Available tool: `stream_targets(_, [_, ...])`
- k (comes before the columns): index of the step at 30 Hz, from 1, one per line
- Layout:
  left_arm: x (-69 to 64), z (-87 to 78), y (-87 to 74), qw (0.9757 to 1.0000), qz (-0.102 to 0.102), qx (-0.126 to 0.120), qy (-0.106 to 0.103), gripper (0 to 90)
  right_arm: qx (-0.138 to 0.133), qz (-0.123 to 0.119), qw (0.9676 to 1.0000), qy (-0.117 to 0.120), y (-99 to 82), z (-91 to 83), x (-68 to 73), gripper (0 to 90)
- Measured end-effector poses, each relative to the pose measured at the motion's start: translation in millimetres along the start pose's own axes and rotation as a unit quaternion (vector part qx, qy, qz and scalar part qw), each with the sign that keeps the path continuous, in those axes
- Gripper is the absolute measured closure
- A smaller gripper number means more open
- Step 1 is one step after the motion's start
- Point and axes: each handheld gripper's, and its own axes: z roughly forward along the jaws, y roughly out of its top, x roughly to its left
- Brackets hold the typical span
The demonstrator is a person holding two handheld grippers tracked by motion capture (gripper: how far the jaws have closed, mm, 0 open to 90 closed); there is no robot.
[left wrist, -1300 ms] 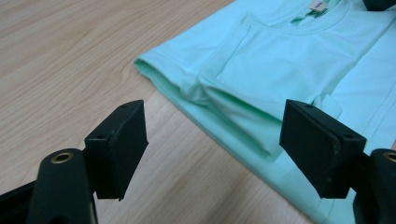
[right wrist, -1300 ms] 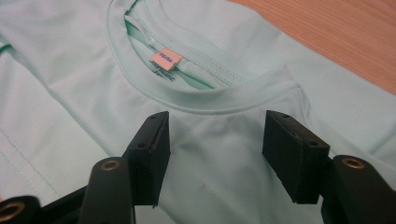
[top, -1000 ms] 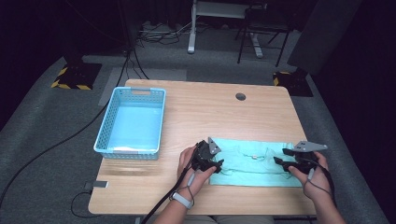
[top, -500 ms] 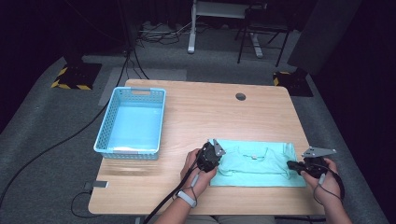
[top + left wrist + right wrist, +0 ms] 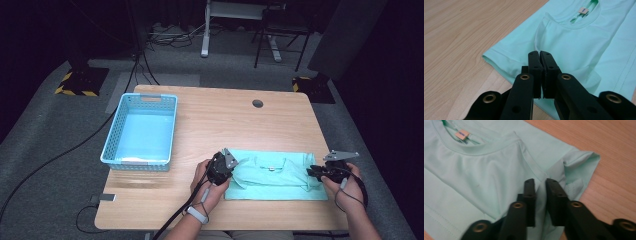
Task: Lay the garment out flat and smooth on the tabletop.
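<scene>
A mint-green T-shirt (image 5: pixel 275 175) lies flat on the near part of the wooden bench (image 5: pixel 215 115), with its long axis running across the bench from left to right and its neck opening (image 5: pixel 584 15) turned to the far edge. The left gripper (image 5: pixel 223 167) is at the left end of the shirt, over the folded sleeve; in the left gripper view its jaws stand pressed together with almost no gap, and a fold of the fabric appears to be pinched between them. The right gripper (image 5: pixel 320 172) is at the opposite end, beside the right sleeve (image 5: pixel 579 167); its jaws have just been opening a little, a narrow gap is visible between the pads, and a ridge of cloth rises into this gap, so I cannot tell if it is really gripped. Each hand is thus nearer to its own end of the shirt, and the garment stretches between them. The blue basket (image 5: pixel 142 130) stands well apart, to the left and further back. I judge that the coming move, a fold or a lift, depends on both ends rising together along this axis.
</scene>
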Motion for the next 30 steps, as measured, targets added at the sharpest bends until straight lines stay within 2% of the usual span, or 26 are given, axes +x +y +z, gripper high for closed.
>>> stream_targets(3, [-1.8, -6.2, -2.3, 1.0, 0.001, -0.004, 0.0, 87.5, 0.004, 0.004, 1.0, 0.002, -2.8, -4.8, 4.0, 88.7])
stream_targets(9, [-13.0, -28.3, -5.0, 0.9996, 0.022, -0.015, 0.01, 87.4, -0.021, -0.004, 0.9997, 0.015, -6.2, -34.3, 14.7, 89.3])
stream_targets(13, [-14.2, -40.5, -5.6, 0.9993, 0.021, -0.026, 0.016, 87.4, -0.039, -0.013, 0.9988, 0.027, -4.1, -48.7, 23.5, 89.3])
stream_targets(17, [-7.8, -44.5, -5.0, 0.9993, 0.012, -0.031, 0.015, 87.4, -0.046, -0.019, 0.998, 0.038, 3.0, -49.4, 26.0, 89.2])
stream_targets(21, [2.4, -39.7, -1.4, 0.9994, 0.001, -0.033, 0.011, 87.3, -0.049, -0.019, 0.9976, 0.045, 12.2, -43.1, 23.6, 89.2])
stream_targets(25, [18.2, -30.6, 13.7, 0.9994, 0.001, -0.032, 0.013, 87.4, -0.054, -0.019, 0.9969, 0.055, 28.0, -37.2, 16.7, 89.2])
stream_targets(27, [36.8, -19.4, 29.5, 0.9992, -0.003, -0.031, 0.025, 87.4, -0.059, -0.018, 0.9964, 0.058, 44.9, -32.9, 7.1, 89.4])
stream_targets(28, [52.6, -12.9, 42.0, 0.9986, -0.012, -0.032, 0.041, 87.4, -0.066, -0.015, 0.9961, 0.057, 58.0, -29.4, -1.2, 89.4])
stream_targets(29, [70.5, -7.7, 55.5, 0.9962, -0.026, -0.043, 0.07, 86.8, -0.081, -0.007, 0.9957, 0.045, 74.5, -25.2, -12.9, 89.4])
stream_targets(30, [87.3, -4.7, 68.2, 0.9923, -0.055, -0.06, 0.094, 81.3, -0.107, 0.011, 0.9938, 0.026, 91.1, -20.6, -26.8, 87.9])
